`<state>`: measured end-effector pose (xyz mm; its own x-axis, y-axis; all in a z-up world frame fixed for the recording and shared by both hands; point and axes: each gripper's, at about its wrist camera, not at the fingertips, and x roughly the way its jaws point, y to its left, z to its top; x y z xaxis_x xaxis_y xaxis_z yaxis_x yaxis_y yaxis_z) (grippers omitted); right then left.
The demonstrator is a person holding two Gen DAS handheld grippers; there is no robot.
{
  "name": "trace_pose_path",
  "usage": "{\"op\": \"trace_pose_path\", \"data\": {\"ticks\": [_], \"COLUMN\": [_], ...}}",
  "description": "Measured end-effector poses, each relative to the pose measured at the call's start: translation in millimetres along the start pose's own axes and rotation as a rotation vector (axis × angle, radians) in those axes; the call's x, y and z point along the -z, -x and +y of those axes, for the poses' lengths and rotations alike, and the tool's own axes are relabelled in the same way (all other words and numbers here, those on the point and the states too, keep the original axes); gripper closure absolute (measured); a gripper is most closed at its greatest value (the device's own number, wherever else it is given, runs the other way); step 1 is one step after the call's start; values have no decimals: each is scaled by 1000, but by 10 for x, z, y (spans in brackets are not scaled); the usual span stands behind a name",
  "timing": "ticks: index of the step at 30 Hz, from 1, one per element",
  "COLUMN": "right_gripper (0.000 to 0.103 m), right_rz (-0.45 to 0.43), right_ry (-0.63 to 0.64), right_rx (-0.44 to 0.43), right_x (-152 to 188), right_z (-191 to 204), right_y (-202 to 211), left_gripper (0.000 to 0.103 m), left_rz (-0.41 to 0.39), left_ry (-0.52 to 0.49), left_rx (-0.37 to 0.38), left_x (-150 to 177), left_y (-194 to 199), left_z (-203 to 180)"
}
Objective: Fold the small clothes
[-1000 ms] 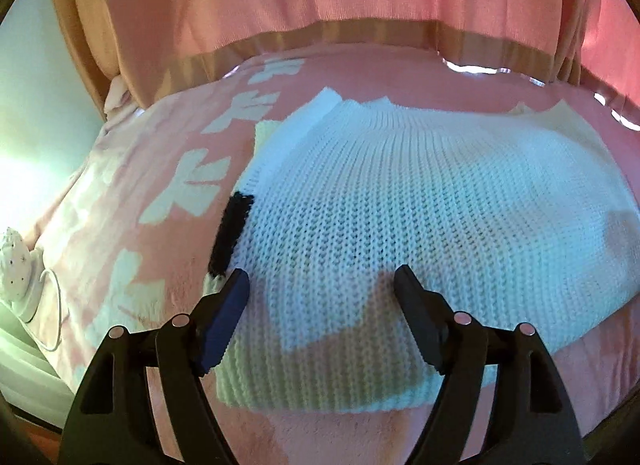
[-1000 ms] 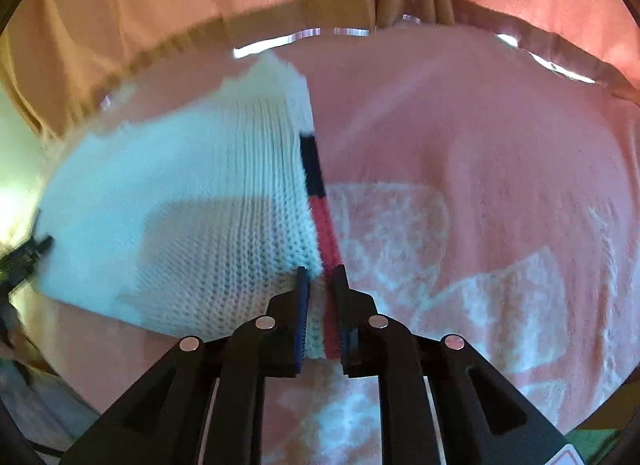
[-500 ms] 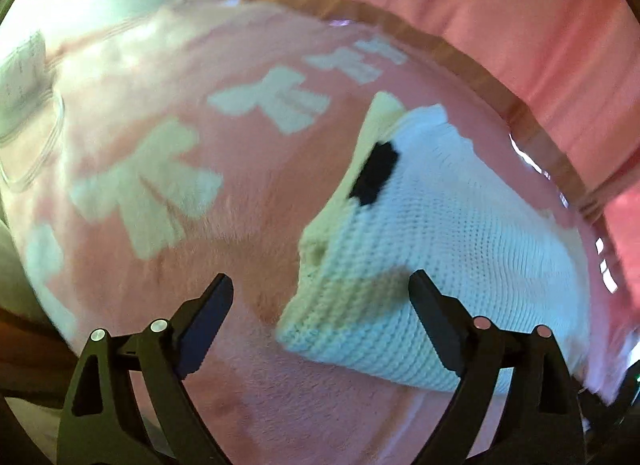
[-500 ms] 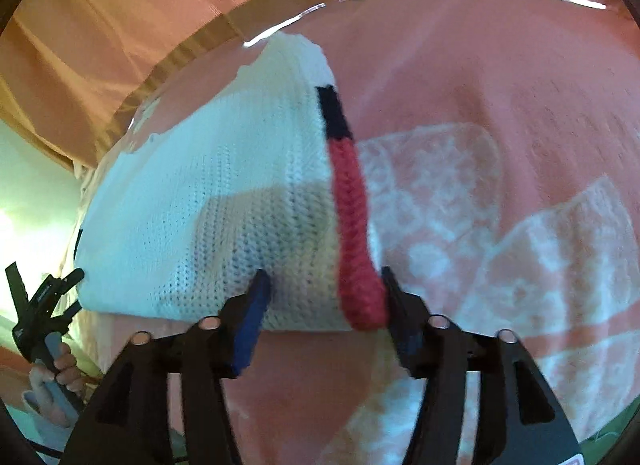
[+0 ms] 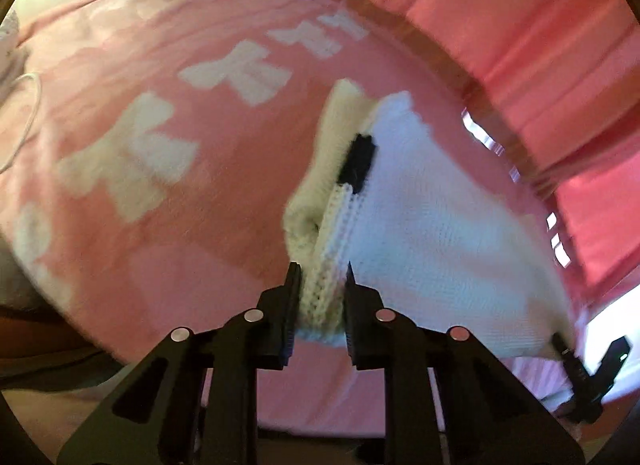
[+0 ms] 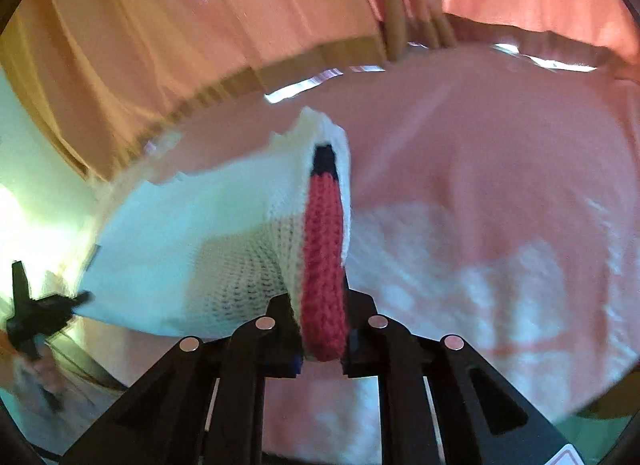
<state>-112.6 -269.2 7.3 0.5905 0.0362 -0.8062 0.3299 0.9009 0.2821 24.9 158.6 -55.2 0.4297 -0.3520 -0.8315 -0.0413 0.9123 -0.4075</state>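
Now | left claw (image 5: 320, 301) closing, clamped on white sweater (image 5: 432, 233) corner | right claw (image 6: 322, 321) closing, clamped on red trim (image 6: 324, 249) | risk: shallow bite, knit slips free on lifting

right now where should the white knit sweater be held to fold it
Grip the white knit sweater by its two near corners, coming from the near edge, one tongs per side. It lies spread flat on the pink blanket, so the corners are the free parts. The left tongs are closing on the plain corner, the right tongs on the red-trimmed one.
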Motion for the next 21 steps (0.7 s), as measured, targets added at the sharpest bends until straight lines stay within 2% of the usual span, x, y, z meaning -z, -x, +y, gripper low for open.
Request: {"op": "trace_pose_path", "data": {"ticks": [2,3,4,6,7,8,10,13,15,18,20,21], "right_gripper": [87,84,82,70,64,53,46,46,46,46,46,51], "right_rz": [103,169,186,116,52,-11,-70,-60,-17,56,62,68], "right_ry": [-21,-49,-66,-30,-3,18,49,97,118,117,118,113], "right_rx": [29,29,33,74,125,153,123,74,64,54,67,57], "right_x": [139,187,194,114,44,-36,-222,-617,-827,-1111,-1130,-1155], "right_z": [-122,-182,-199,-138,-97,-59,-2,104,169,211,232,229], "right_y": [-235,-365,-398,-239,-95,41,148,-70,-352,-885,-1037,-1131], "left_gripper": [83,80,79,78,76,72,44,30,29,29,42,55], "left_rz": [81,98,90,39,-20,-73,-165,-228,-209,-75,-27,-18], "left_ry": [-5,3,11,-20,-49,-81,-149,-265,-324,-340,-315,-311], "left_rx": [-32,-40,-45,-67,-82,-92,-105,-114,-151,-175,-214,-223], "left_x": [134,176,190,143,101,61,-89,-399,-650,-975,-1101,-1124], "left_y": [-204,-269,-259,-95,66,207,435,412,162,-484,-817,-930], "left_z": [71,89,81,-29,-124,-217,-467,-880,-1067,-1186,-1111,-1071]}}
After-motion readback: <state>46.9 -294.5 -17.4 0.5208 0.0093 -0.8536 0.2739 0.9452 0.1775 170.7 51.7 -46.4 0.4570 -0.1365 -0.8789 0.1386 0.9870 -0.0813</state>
